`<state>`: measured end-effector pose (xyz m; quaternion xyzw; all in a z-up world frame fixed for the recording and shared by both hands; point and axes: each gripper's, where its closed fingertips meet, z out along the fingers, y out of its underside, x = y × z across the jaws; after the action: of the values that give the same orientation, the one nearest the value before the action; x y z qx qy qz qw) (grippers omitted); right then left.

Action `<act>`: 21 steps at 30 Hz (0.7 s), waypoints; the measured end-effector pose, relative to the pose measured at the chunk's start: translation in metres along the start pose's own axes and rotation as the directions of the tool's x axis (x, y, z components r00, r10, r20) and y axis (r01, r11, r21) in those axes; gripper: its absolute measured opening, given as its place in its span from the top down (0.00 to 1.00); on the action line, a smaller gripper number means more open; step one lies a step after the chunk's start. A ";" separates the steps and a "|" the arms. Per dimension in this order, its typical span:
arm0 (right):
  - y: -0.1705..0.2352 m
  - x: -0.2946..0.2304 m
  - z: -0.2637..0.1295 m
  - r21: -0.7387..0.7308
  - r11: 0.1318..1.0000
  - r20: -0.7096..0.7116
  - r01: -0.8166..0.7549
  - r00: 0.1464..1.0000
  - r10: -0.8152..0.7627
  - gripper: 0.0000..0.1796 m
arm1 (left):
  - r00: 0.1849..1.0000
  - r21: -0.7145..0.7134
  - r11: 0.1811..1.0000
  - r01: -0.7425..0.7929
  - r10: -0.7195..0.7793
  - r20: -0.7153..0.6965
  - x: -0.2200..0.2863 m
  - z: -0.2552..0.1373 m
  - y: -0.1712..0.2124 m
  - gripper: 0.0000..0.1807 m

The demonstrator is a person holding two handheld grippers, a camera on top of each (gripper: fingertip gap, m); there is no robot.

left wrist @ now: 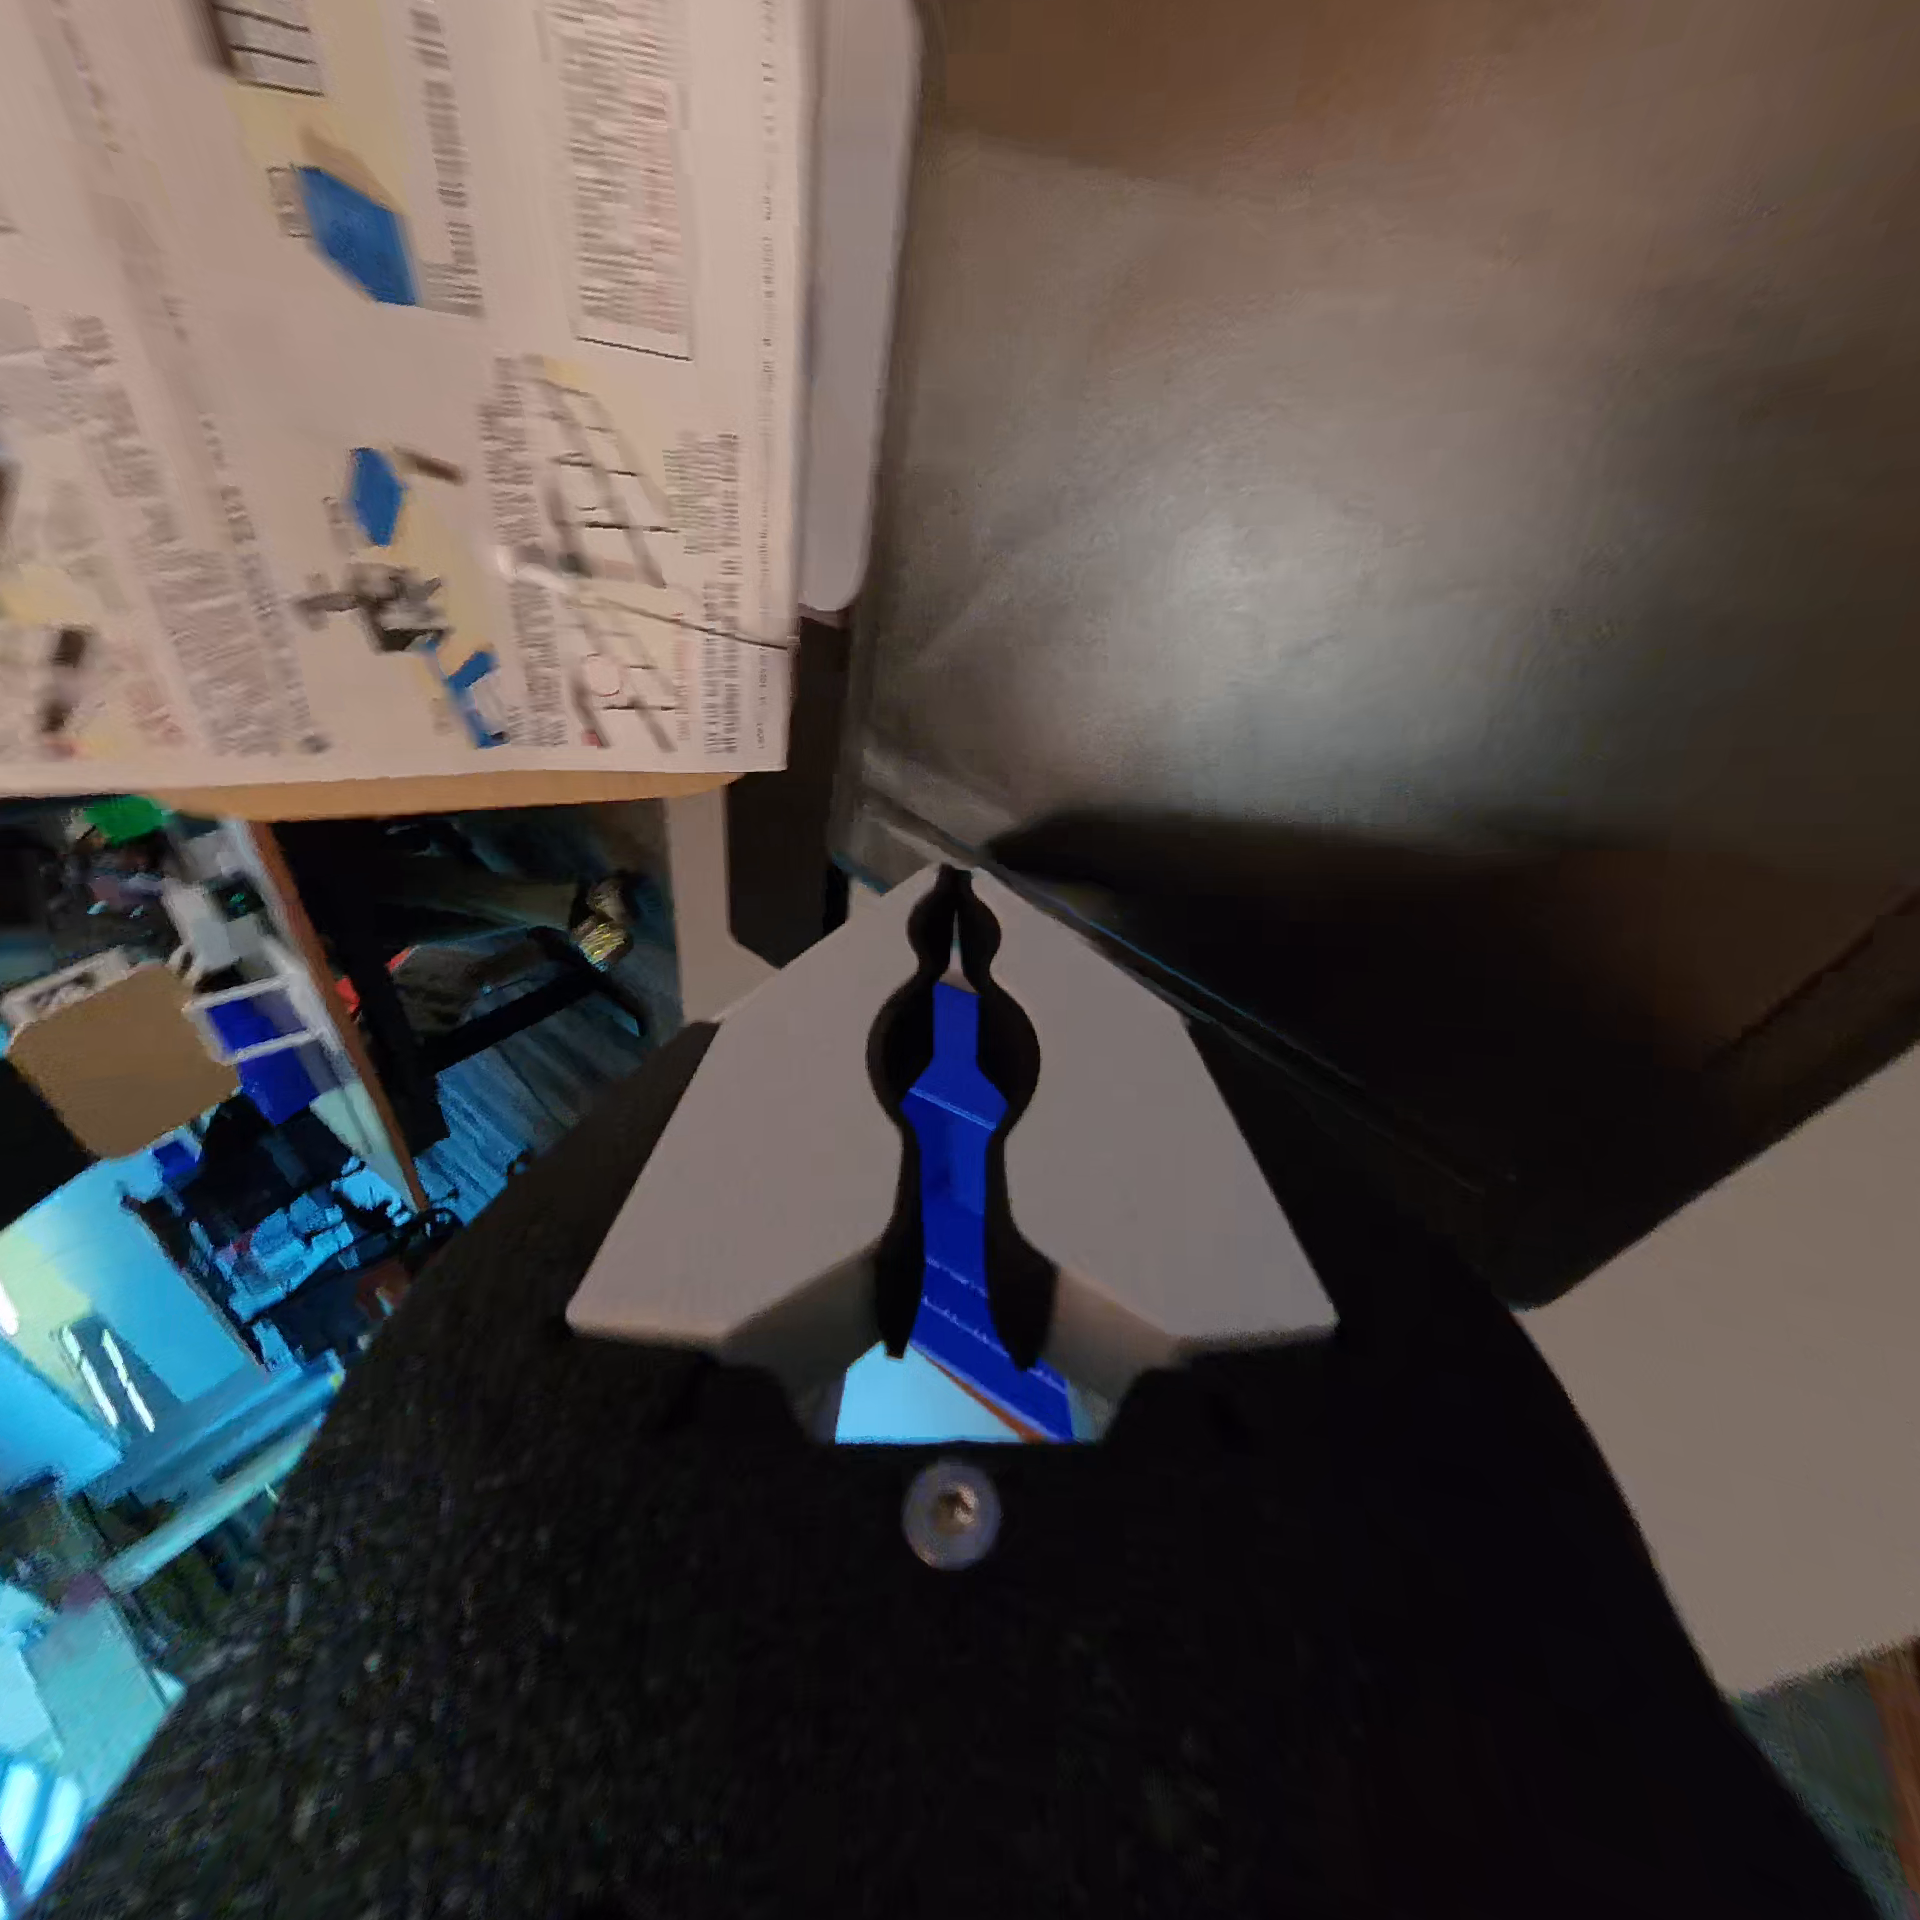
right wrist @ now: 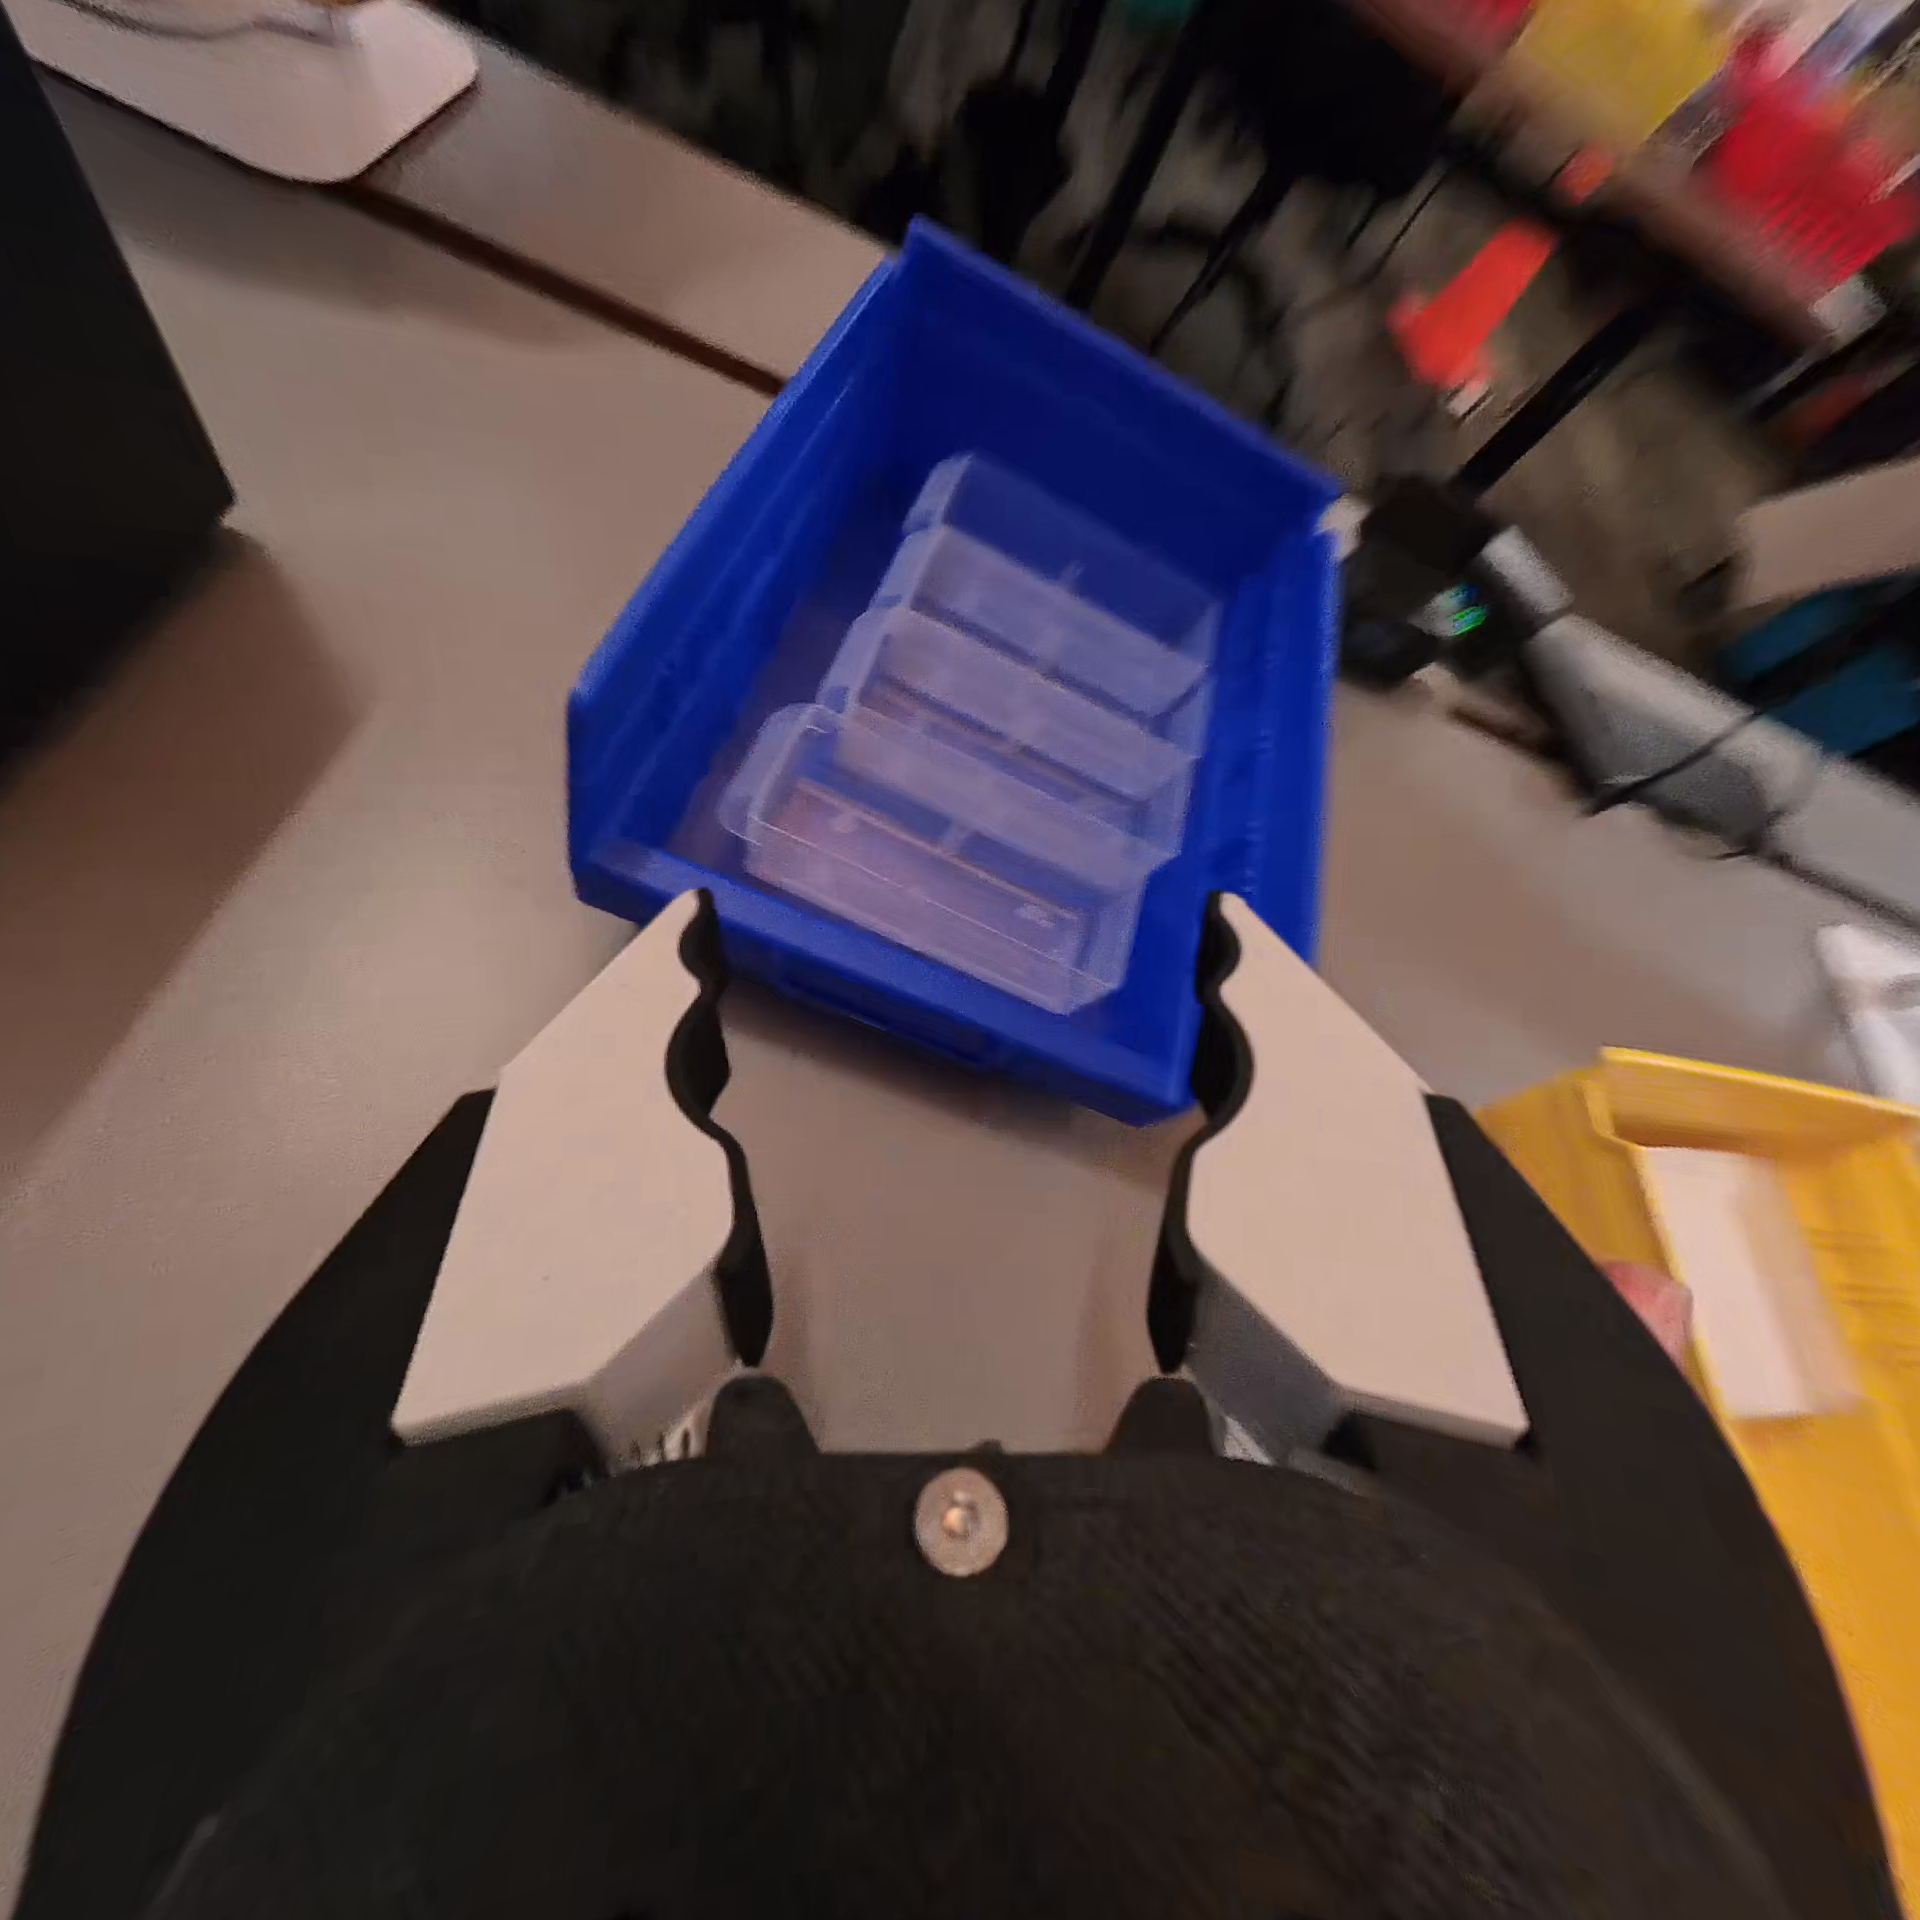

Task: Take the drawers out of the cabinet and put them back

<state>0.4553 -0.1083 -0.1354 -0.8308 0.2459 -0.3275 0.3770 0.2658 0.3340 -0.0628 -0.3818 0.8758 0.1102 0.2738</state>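
In the right wrist view a blue drawer (right wrist: 935, 436) sits on the beige table (right wrist: 364, 727) with several clear plastic boxes (right wrist: 966, 790) inside. My right gripper (right wrist: 956, 914) is open and empty, with its fingertips over the drawer's near end. In the left wrist view my left gripper (left wrist: 951, 894) is shut, its tips together at the edge of the dark cabinet (left wrist: 1351, 520). A strip of blue (left wrist: 951, 1195) shows through the slit between the pads. I cannot tell whether it is held.
A yellow drawer (right wrist: 1766, 1247) lies at the right on the table. The black cabinet (right wrist: 83, 416) stands at the left, and a white object (right wrist: 260, 94) is at the far left. A printed poster (left wrist: 364, 364) hangs left of the cabinet, above a cluttered floor.
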 end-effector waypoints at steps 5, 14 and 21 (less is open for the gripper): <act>0.060 0.015 -0.043 0.101 0.994 -0.217 0.046 0.976 -0.023 0.39 | 0.912 0.335 0.914 0.228 -0.321 0.255 -0.021 -0.069 -0.046 0.87; 0.099 0.024 -0.061 0.208 0.967 -0.274 -0.147 0.940 0.202 0.34 | 0.830 0.855 0.335 0.396 -0.529 -0.178 0.175 -0.113 -0.261 0.87; 0.112 0.048 -0.066 0.253 0.927 -0.256 -0.276 0.905 0.339 0.33 | 0.639 0.793 0.256 0.553 -0.741 -0.207 0.176 -0.010 -0.341 0.55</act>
<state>0.4209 -0.2375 -0.1729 -0.6781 0.3918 -0.4081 0.4691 0.4124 -0.0106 -0.1480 -0.5262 0.5516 -0.3803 0.5237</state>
